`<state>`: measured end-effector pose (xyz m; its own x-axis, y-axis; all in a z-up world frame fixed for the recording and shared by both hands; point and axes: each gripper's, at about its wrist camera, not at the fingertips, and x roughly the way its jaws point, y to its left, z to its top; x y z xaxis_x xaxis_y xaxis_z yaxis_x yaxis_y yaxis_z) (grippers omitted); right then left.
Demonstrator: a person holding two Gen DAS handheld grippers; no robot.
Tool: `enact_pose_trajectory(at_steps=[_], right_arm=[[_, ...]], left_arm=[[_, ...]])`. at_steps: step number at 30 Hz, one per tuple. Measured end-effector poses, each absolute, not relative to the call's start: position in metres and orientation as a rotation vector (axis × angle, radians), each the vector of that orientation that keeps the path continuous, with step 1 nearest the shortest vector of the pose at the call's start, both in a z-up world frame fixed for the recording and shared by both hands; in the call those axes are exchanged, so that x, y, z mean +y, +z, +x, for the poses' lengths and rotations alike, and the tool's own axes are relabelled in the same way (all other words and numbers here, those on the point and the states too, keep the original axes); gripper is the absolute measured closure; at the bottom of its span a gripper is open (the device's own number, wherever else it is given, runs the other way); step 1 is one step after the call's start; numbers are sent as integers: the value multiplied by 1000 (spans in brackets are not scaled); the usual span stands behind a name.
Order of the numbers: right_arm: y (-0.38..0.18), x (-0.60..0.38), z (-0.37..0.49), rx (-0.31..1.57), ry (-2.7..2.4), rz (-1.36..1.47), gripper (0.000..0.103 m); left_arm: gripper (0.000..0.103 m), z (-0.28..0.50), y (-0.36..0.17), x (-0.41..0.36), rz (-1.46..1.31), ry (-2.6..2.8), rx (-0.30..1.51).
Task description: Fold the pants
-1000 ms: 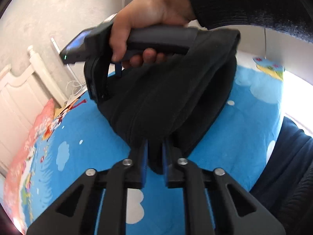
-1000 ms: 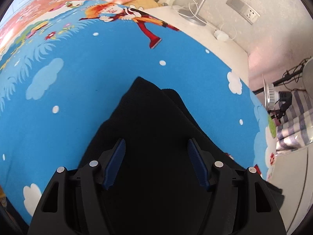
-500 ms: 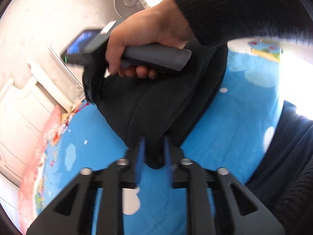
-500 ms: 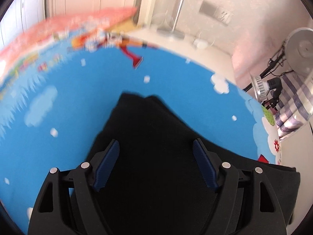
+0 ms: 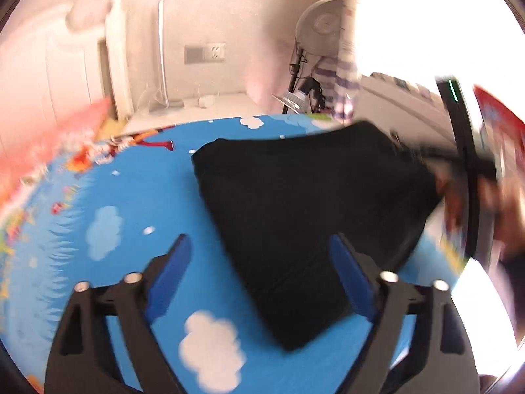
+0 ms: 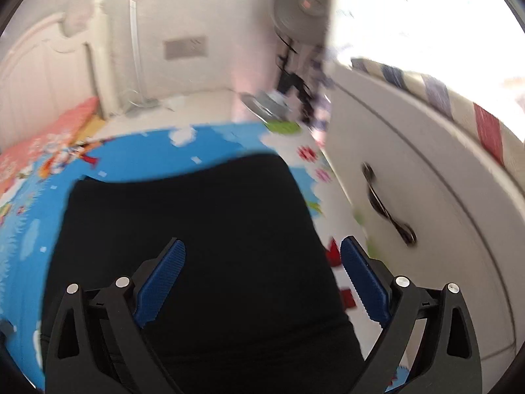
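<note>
A: Left wrist view first. What's the left gripper point(image 5: 259, 272) doing?

B: Its jaws stand wide apart, blue pads point(image 5: 169, 274) facing each other, nothing between them gripped. The black pants point(image 5: 305, 203) lie as a folded bundle on the blue cartoon bedsheet point(image 5: 108, 262), ahead of the fingers and reaching back under the right-hand finger. The near corner of the bundle sits low between the two fingers, closer to the right one.

A: Anything beyond the pants?

B: At the far right edge, a blurred dark gripper body with a green light, the right gripper point(image 5: 459, 138), next to the pants' right corner. Too smeared to tell whether it touches the cloth. Past the bed, a pale wall with a socket plate point(image 5: 204, 54), and a standing fan point(image 5: 320, 36) further right.

A: Right wrist view?

B: The right gripper point(image 6: 262, 280) is also spread wide, holding nothing. The pants point(image 6: 197, 236) fill the space between and ahead of both fingers, lying flat; the left finger is over the cloth, the right finger sits just off the pants' right edge, over the sheet's white border point(image 6: 341, 298).

A: Surroundings there?

B: To the right of the gripper, a white cabinet point(image 6: 443, 229) with a dark handle point(image 6: 387, 210). Ahead and left, the bedsheet point(image 6: 29, 229) and a white headboard point(image 6: 42, 75). The whole frame is motion-blurred.
</note>
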<state>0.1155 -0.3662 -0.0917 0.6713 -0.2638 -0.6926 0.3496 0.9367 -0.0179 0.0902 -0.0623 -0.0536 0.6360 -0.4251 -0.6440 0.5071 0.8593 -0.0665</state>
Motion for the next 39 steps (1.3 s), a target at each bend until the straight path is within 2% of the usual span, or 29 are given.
enact_pose_trajectory(at_steps=[2,4,5,7,8,10,11,12,19,22,28,39], right_arm=[[-112,-373,116,831,-330,115,11],[-128,-383,114,863,-277,151,11],[-135,-394,110,852,-242,244,4],[-147,-412,109,883,-209,385,4],[-150,-417,109,887,-189,416,4],[-149,-413,110,880,-194,376,4],[-148,-409,110,876,-207,347,4],[-148,-406,111,874,-218,333,4],[-152,-405,110,863,-228,332,4],[-152,-404,108,861,-232,329,4],[-155,-403,105,846,-238,336,4],[-141,-404,89,805,-241,355,5]], left_arm=[[8,113,-44,-80,116,-446,708],[6,119,-34,-93,113,-491,618],[3,122,-26,-105,126,-577,575],[3,134,-18,-124,153,-616,567],[7,146,-15,-138,157,-599,583],[30,164,-16,-163,163,-652,667],[60,174,-18,-181,174,-684,686],[71,179,-19,-195,195,-689,688],[73,204,-59,-310,353,-772,778],[78,225,-73,-343,375,-776,835],[79,259,-102,-357,365,-727,973],[79,261,-117,-356,352,-676,944]])
